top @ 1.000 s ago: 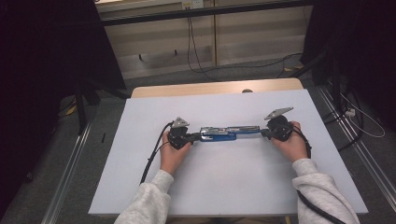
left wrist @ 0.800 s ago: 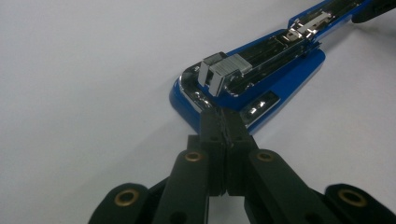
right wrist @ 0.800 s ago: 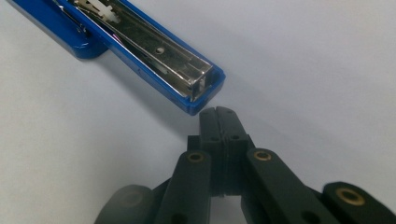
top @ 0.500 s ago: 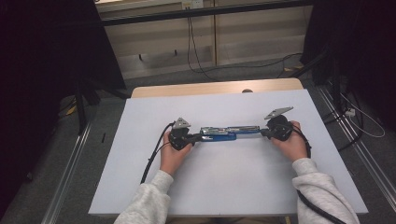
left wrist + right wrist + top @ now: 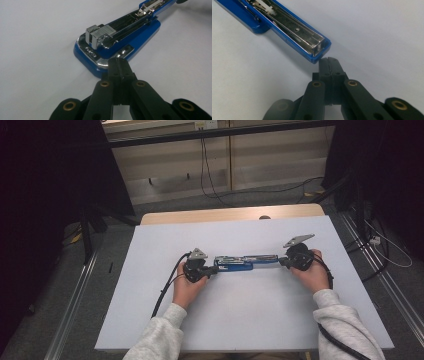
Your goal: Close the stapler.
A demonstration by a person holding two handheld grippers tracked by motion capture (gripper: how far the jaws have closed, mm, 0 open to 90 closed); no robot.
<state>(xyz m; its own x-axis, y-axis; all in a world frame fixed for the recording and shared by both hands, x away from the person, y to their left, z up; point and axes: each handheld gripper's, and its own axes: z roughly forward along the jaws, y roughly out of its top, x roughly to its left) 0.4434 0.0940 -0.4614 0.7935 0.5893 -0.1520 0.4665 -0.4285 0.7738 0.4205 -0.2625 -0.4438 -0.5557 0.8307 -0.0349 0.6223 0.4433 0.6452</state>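
A blue stapler (image 5: pixel 245 263) lies swung fully open, stretched flat in a line across the middle of the high view, on the white table (image 5: pixel 240 320). In the left gripper view its blue base (image 5: pixel 117 47) runs from centre frame towards the upper right, with a block of silver staples (image 5: pixel 96 35) sitting loose on the chrome front end. In the right gripper view the stapler's opened top arm (image 5: pixel 287 27) comes down from the upper left, its metal channel bare, ending at a blue tip just above the jaws.

The left gripper (image 5: pixel 212 269) sits at the stapler's left end in the high view; its black jaws are pressed together, tips right against the base's near edge. The right gripper (image 5: pixel 283 261) is at the right end, jaws together too, tips just beside the arm's blue tip — whether they touch it cannot be told. A hand (image 5: pixel 187 287) in a grey sleeve (image 5: pixel 160 337) rises from the bottom edge behind the left gripper.
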